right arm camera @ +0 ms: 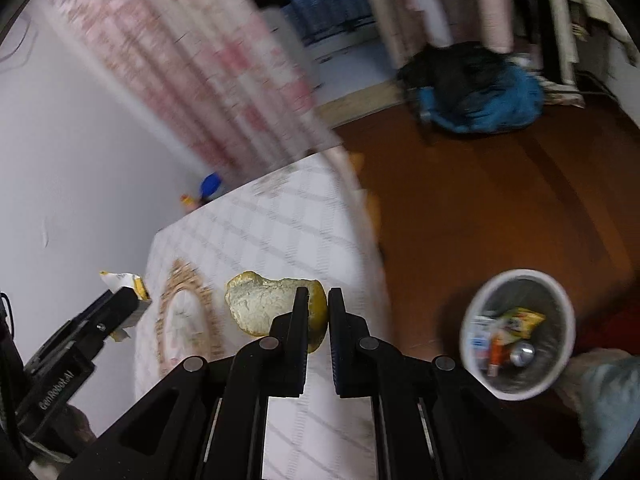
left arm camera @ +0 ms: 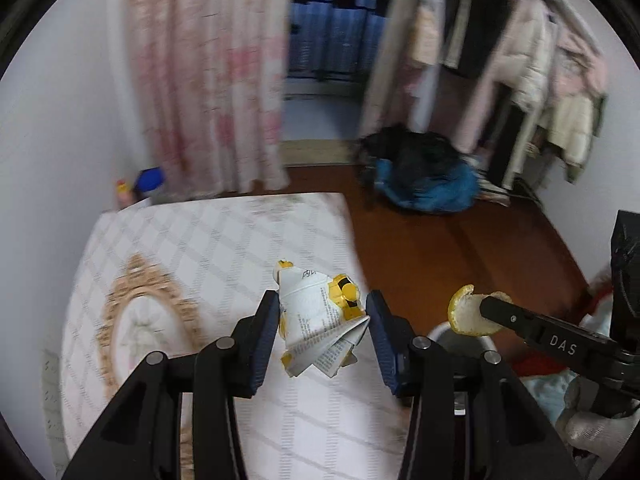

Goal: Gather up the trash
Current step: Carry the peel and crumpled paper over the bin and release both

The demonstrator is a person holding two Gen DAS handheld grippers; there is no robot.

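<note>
Left wrist view: left gripper (left arm camera: pixel 322 316), jaws closed on crumpled paper wrapper (left arm camera: pixel 320 320) above bed (left arm camera: pixel 224 232); right gripper (right arm camera: pixel 318 308), jaws pinching fruit peel (right arm camera: pixel 264 304) at its edge; risk: peel slipping before reaching waste bin (right arm camera: pixel 518 276).

bin (right arm camera: pixel 518 334) on floor (right arm camera: pixel 480 208), right of bed (right arm camera: pixel 288 220)

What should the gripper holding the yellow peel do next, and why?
Probably swing the right hand-held gripper to the right, over the white trash bin on the floor, then open. It is shut on the yellow peel, which hangs above the bed, not the bin. The bin already holds other trash, so the peel likely belongs there.
</note>
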